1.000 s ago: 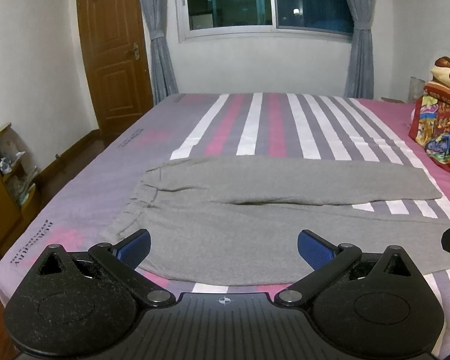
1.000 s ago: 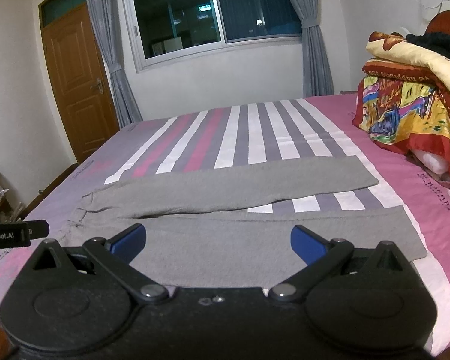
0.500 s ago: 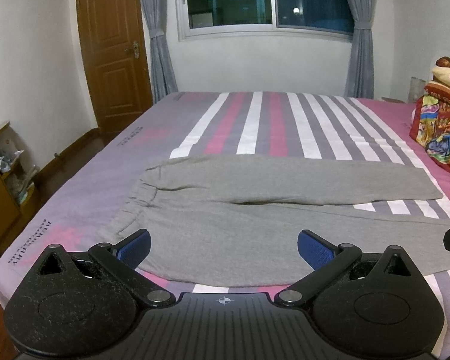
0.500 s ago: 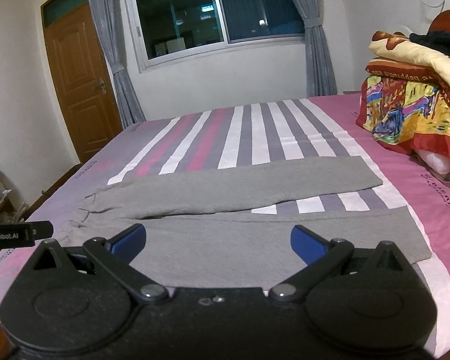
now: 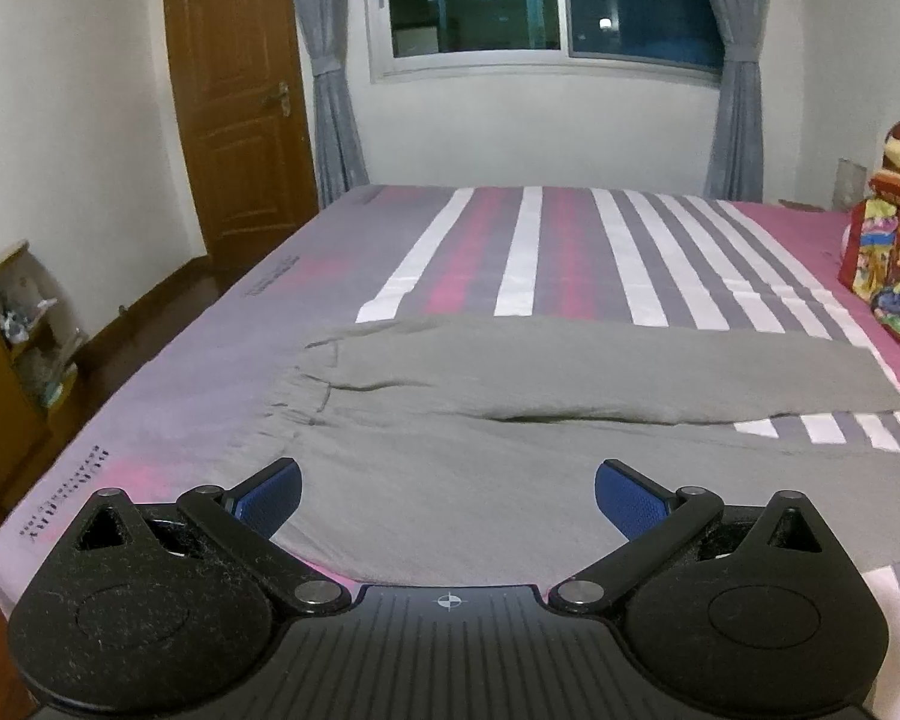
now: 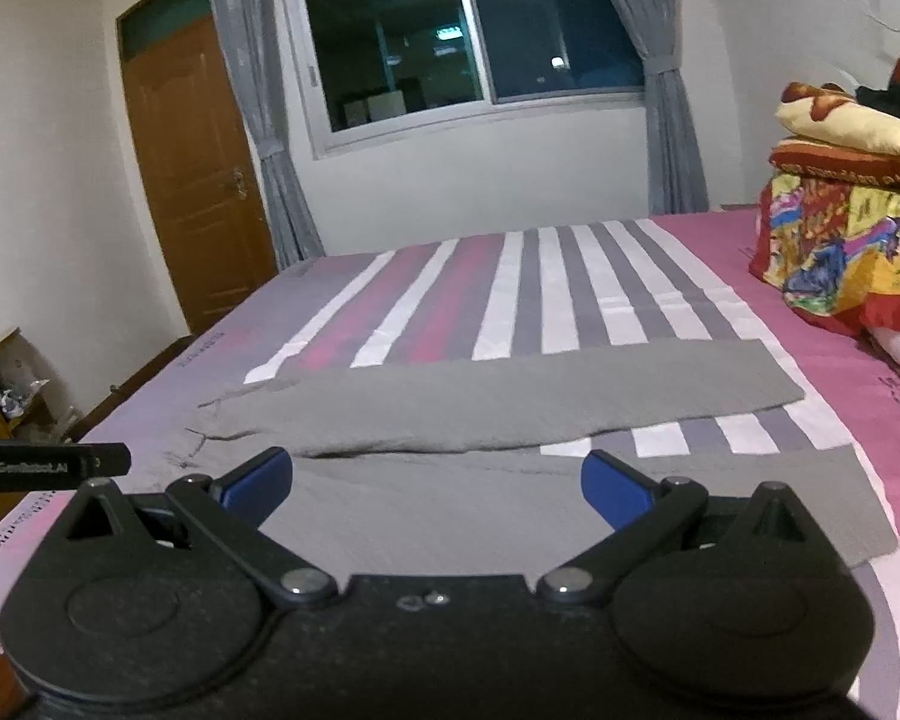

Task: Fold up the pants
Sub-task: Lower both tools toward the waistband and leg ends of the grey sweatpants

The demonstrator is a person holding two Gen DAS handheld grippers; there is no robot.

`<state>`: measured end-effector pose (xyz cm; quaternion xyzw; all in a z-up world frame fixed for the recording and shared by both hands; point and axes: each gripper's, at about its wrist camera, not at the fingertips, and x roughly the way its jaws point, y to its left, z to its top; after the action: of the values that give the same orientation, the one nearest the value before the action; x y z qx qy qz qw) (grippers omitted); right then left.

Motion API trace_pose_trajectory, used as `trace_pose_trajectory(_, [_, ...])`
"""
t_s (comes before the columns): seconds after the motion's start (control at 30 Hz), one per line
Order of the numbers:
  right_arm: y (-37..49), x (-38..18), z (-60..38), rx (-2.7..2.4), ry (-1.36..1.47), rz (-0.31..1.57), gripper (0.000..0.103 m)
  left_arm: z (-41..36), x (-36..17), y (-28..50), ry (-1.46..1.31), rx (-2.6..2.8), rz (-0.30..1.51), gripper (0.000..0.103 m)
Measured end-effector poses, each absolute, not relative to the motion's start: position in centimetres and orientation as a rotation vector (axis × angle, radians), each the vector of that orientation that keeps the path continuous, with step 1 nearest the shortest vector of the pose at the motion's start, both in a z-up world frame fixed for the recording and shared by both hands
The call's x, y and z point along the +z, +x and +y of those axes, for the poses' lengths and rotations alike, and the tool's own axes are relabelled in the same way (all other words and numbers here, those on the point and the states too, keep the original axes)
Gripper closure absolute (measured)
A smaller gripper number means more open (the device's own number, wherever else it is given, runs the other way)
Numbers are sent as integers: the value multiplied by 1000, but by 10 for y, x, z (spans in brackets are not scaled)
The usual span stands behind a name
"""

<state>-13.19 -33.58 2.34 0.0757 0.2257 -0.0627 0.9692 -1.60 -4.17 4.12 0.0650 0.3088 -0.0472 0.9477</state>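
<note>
Flat grey knit pants [image 5: 510, 420] — striped bedsheet [image 5: 540, 240]

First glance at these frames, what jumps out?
Grey pants lie flat across the near side of a bed with a pink, grey and white striped cover, legs pointing right. Both grippers, left and right, hang open over them. A bright folded blanket sits at far right.

The right gripper [image 6: 437, 487] hangs over the near edge of the grey pants [image 6: 510, 402], its blue-padded jaws spread wide with nothing between them. The pants lie flat across the striped bed [image 6: 570, 276] ahead, legs running rightward. Folded colourful blankets [image 6: 846, 240] sit far right.
</note>
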Motion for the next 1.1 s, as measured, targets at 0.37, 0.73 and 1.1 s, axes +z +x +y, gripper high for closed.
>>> trace_pose_trajectory(0.37, [-94,15,-333,-88,152,456,0,-34,33,20,169,-56,632,0])
trace_pose_trajectory(0.73, [-54,8,-322,-25,112,452,0,-27,18,71,190,-9,661,0])
trace_pose_trajectory(1.1, [-10,1,-317,39,133,455,2,-20,2,128,184,31,693,0])
